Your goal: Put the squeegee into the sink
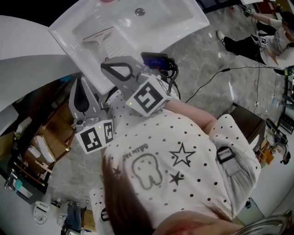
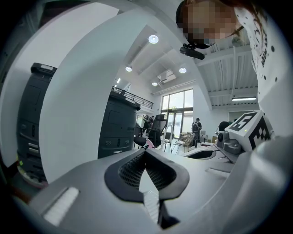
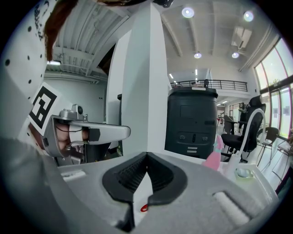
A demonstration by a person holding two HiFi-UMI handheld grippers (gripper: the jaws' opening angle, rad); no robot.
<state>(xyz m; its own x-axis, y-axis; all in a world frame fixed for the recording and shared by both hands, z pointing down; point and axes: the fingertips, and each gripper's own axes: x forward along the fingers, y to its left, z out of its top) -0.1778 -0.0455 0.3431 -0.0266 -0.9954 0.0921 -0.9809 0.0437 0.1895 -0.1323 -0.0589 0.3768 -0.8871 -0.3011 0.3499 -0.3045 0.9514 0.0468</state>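
Squeegee [image 1: 100, 39] is in the sink [image 1: 183, 20], folks: it lies flat on the white basin floor near the front rim, blade crosswise and handle pointing back toward the person. The drain [image 1: 140, 11] sits well apart from it, farther up the bowl.

Now to the jaws. The right gripper [image 1: 112, 69] hangs over the sink's front edge with its tips aimed at the basin. The squeegee is just beyond those tips, near them but not touching, and nothing sits between them. The right gripper view confirms it: the two dark pads [image 3: 132, 176] meet at the front in a closed point, with only bare background in the gap behind.

The left gripper [image 1: 79, 85] sits lower and to the left in the head view, beside the sink's outer wall and farther from the squeegee. Its own view tells the same story, with the pads [image 2: 130, 171] pressed together at the tip and gripping nothing.

Both marker cubes face up at the head camera, and the person's spotted white sleeve [image 1: 193, 137] fills the frame below them. From the right gripper view, a pink bottle [image 3: 214, 155] stands off to the right on the counter.
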